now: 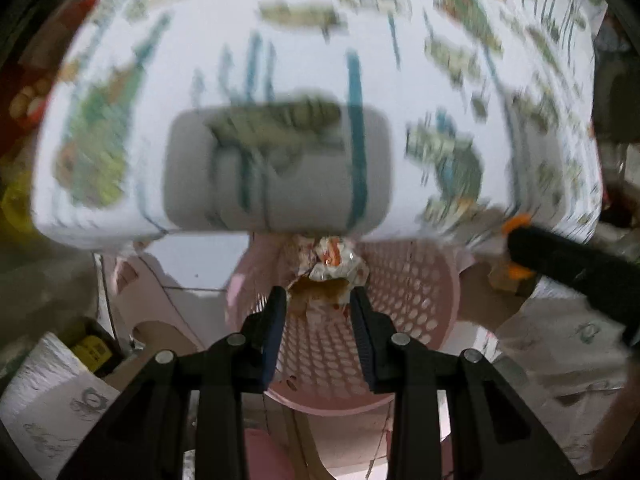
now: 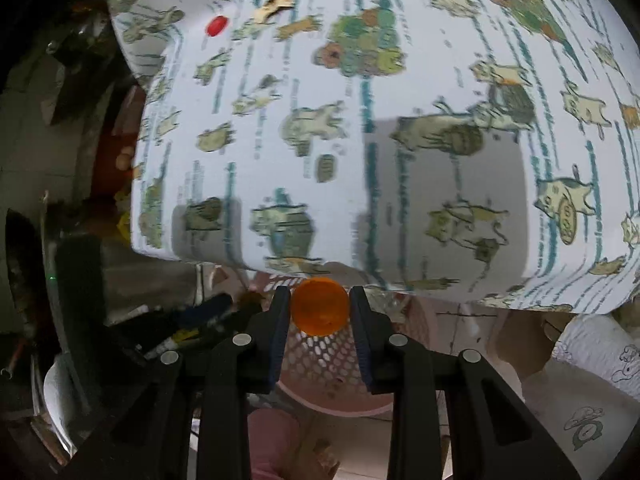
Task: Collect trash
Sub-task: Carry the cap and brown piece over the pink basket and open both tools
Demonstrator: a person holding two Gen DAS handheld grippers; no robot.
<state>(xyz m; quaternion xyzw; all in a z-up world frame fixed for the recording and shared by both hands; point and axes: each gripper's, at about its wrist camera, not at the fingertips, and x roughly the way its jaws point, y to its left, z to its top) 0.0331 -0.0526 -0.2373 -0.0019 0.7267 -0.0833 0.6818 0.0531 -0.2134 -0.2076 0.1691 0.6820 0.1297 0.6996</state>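
My left hand-held gripper (image 1: 320,300) pinches a crumpled, stained wrapper (image 1: 330,270) above the pink basket (image 1: 400,300). My right hand-held gripper (image 2: 319,304) clamps an orange cap (image 2: 319,306) over the same basket (image 2: 332,356). Beyond both lies the patterned tabletop (image 2: 360,80), with a red cap (image 2: 216,25) and a scrap (image 2: 274,6) on it.
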